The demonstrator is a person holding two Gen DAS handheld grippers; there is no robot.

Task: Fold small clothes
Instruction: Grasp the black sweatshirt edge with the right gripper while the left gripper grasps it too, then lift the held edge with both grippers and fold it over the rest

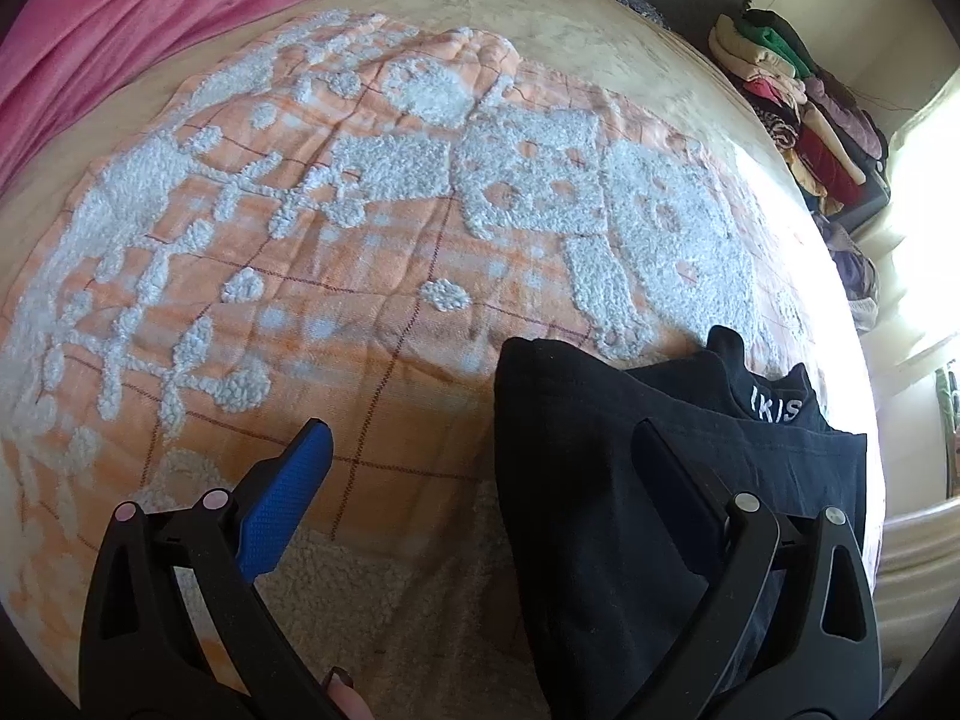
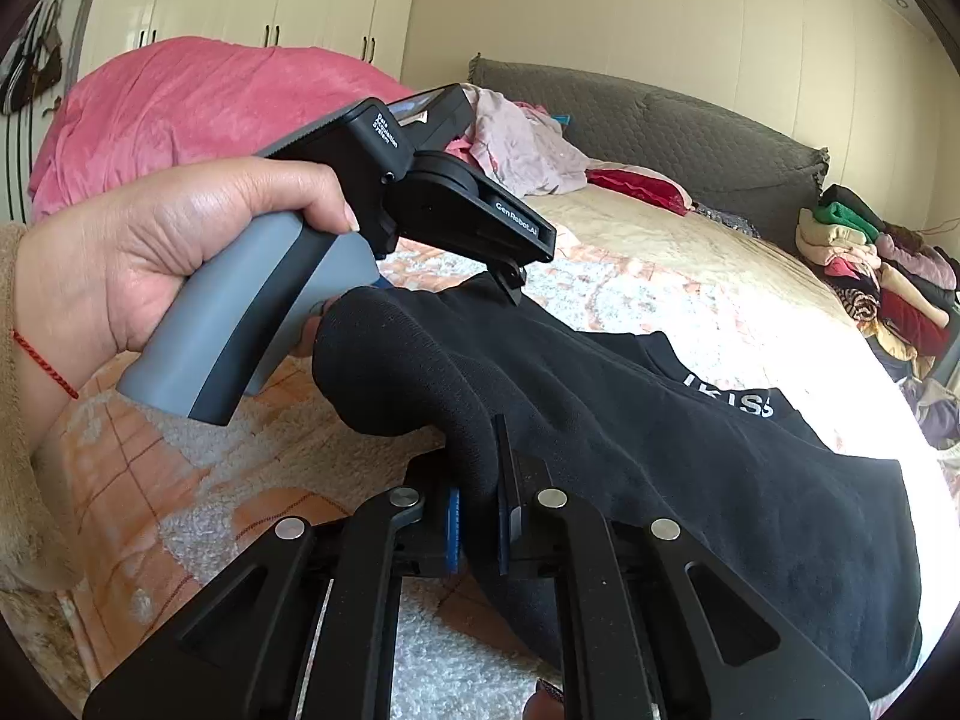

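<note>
A: Black garment [image 2: 690,468] with white lettering hangs lifted over the orange-and-white blanket [image 1: 360,252] on the bed, one bunched edge pinched tight in the right gripper [image 2: 480,516].

B: And the left gripper [image 1: 480,468]?

A: Spread wide, one finger over the cloth, gripping nothing.

B: I'd close it on the opposite edge, pull level, then lower flat.

A: Room looks ample: bare blanket ahead, pink duvet [image 1: 120,30] well apart, clothes pile [image 1: 798,120] past the far bed edge.
</note>
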